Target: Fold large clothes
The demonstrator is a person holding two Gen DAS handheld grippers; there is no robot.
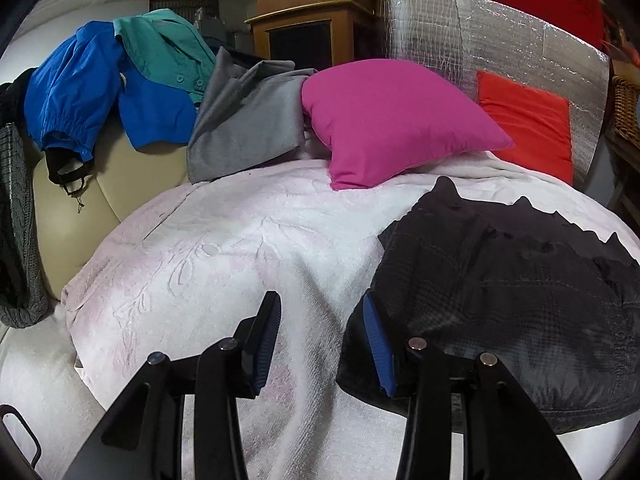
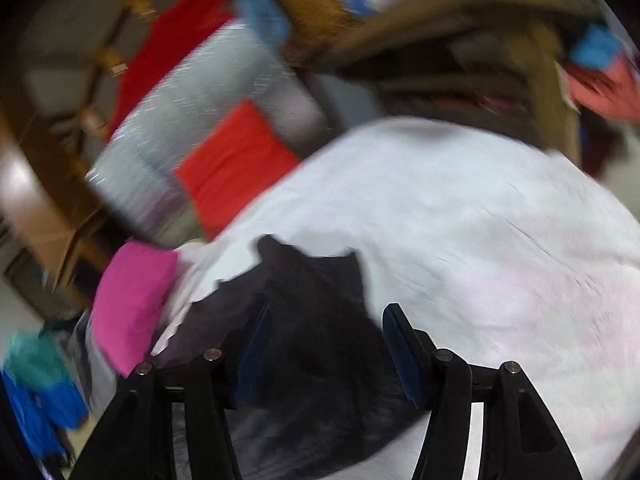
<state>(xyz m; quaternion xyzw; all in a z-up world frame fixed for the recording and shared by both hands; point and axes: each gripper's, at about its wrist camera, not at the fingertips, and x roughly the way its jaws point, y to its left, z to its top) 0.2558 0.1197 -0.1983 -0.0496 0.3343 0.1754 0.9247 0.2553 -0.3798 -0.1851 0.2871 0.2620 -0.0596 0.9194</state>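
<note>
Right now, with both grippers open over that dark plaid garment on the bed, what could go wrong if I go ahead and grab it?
1. The dark plaid garment lies on a soft white blanket; an open left gripper closing low could pinch blanket along with it.
2. The right wrist view is badly motion-blurred, so the right gripper may land off the edge you mean to take.
3. The pink pillow sits close behind the garment, so a fold toward it could bunch up.

Support: a sofa (image 1: pixel 80 216) with beige cushions, covered by a white blanket (image 1: pixel 224 264) with a leaf pattern.
On the blanket: a dark checked garment (image 1: pixel 500 304), lying spread; a magenta pillow (image 1: pixel 392 120); a red pillow (image 1: pixel 528 128).
On the sofa back: a blue jacket (image 1: pixel 80 84), a teal shirt (image 1: pixel 168 52), a grey garment (image 1: pixel 248 120).
</note>
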